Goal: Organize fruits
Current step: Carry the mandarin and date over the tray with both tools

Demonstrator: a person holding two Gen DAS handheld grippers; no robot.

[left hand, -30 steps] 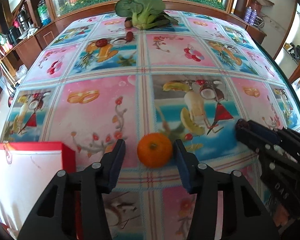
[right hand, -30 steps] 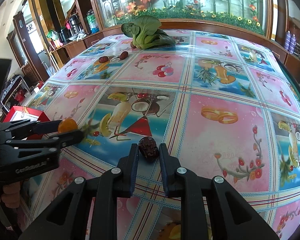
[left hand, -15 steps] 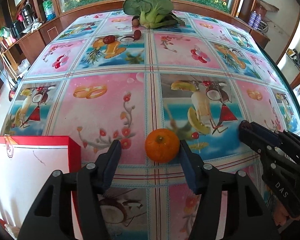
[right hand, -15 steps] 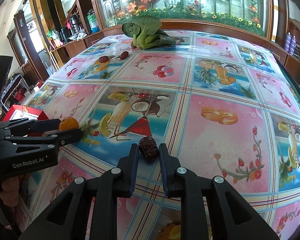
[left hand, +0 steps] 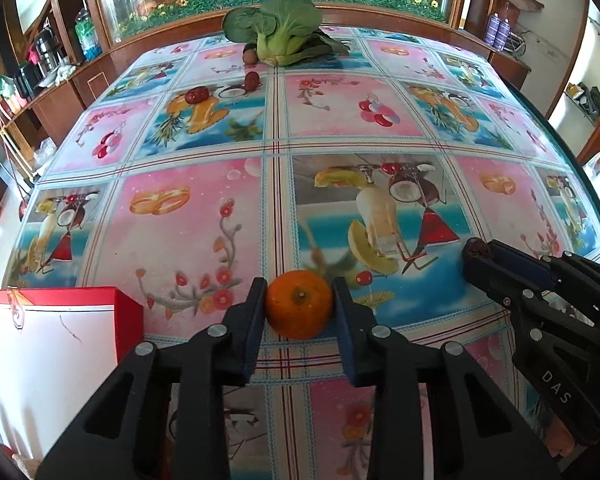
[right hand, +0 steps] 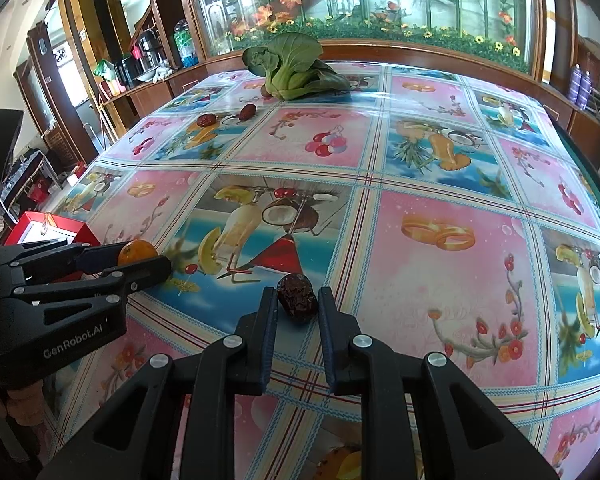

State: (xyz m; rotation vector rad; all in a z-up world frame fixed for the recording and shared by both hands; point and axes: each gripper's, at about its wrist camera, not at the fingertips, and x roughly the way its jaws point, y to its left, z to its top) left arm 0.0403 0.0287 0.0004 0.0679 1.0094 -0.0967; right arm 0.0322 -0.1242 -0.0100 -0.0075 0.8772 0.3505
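The left gripper (left hand: 299, 312) has just been closing its jaws, and its two black fingers with blue pads now press on either side of the round orange tangerine (left hand: 299, 304), which sits squarely between them on the glossy fruit-printed tablecloth (left hand: 188, 216). The right gripper (right hand: 298, 307) is clamped on a wrinkled dark-red dried date (right hand: 297, 297), held at the very tips of its black fingers, also low over the cloth.

For the left, the lift likely goes best straight up and slow: the tangerine is round and smooth, so the pads should stay level across its widest part and not slide toward the top. For the right, the hold is shallow on a small, uneven fruit, so any quick swing could shake it loose; a steady carry seems wiser.

Just to the left of the left gripper stands the red cardboard box with a white inside (left hand: 52, 344), near the table's front edge, which looks the probable place for the fruit. Seen from the right wrist, the left gripper and its tangerine lie between the date and that box.

Far across the table, two more dark-red dates (left hand: 196, 95) lie loose, and behind them a leafy green bok choy (left hand: 278, 36) with a small brown fruit tucked beside it.
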